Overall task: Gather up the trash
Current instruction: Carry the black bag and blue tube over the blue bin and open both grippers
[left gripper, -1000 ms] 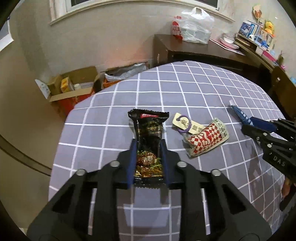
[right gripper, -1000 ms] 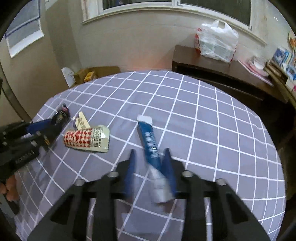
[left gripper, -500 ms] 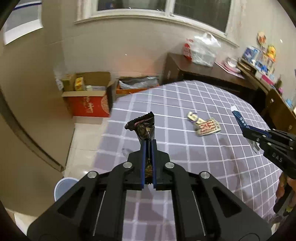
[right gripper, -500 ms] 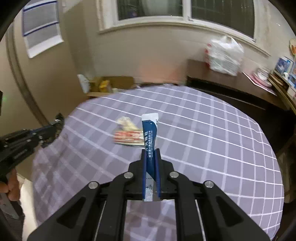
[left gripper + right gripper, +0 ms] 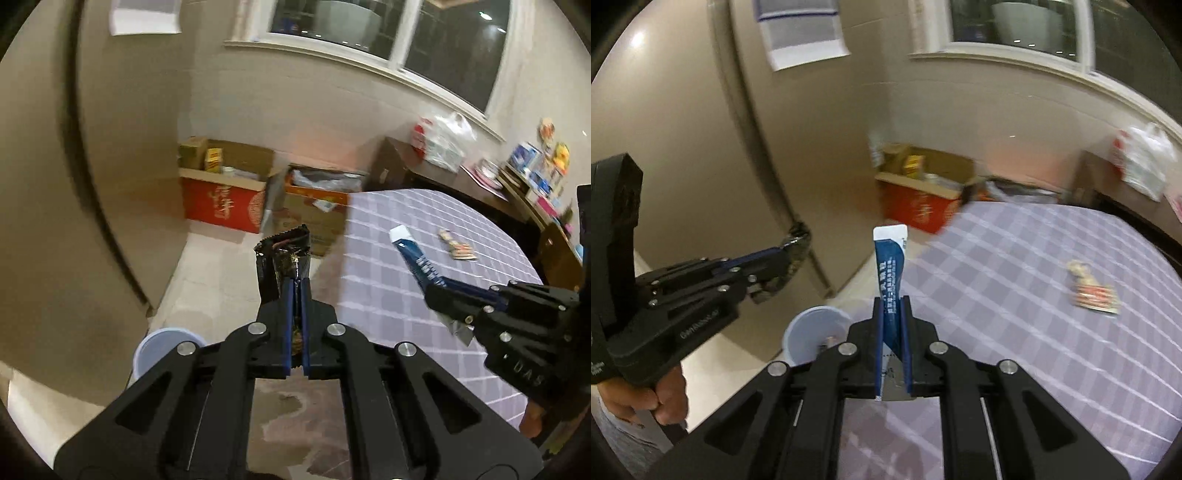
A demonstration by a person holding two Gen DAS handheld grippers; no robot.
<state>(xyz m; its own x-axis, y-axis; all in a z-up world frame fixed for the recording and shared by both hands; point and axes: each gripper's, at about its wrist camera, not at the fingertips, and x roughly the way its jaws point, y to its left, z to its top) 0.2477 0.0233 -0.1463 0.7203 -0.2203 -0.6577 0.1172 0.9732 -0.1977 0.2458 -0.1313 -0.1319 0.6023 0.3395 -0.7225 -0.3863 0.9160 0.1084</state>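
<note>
- Left wrist view: the left gripper (image 5: 295, 286) is clamping its blue pads on a glossy, crinkled black snack wrapper (image 5: 282, 258), which is sticking up past the fingertips over the pale tiled floor (image 5: 207, 280).
- The right gripper (image 5: 892, 306) is pinching a flat, slim blue sachet (image 5: 890, 266) with a white end; the sachet is standing upright between the closed fingers.
- A round, pale plastic bin (image 5: 812, 334) is sitting on the floor just beside the table (image 5: 1034, 332), whose checked lilac cloth is lying smooth.
- A red-and-white checked wrapper (image 5: 1095, 295) is lying flat on the cloth, well apart from both grippers.
</note>
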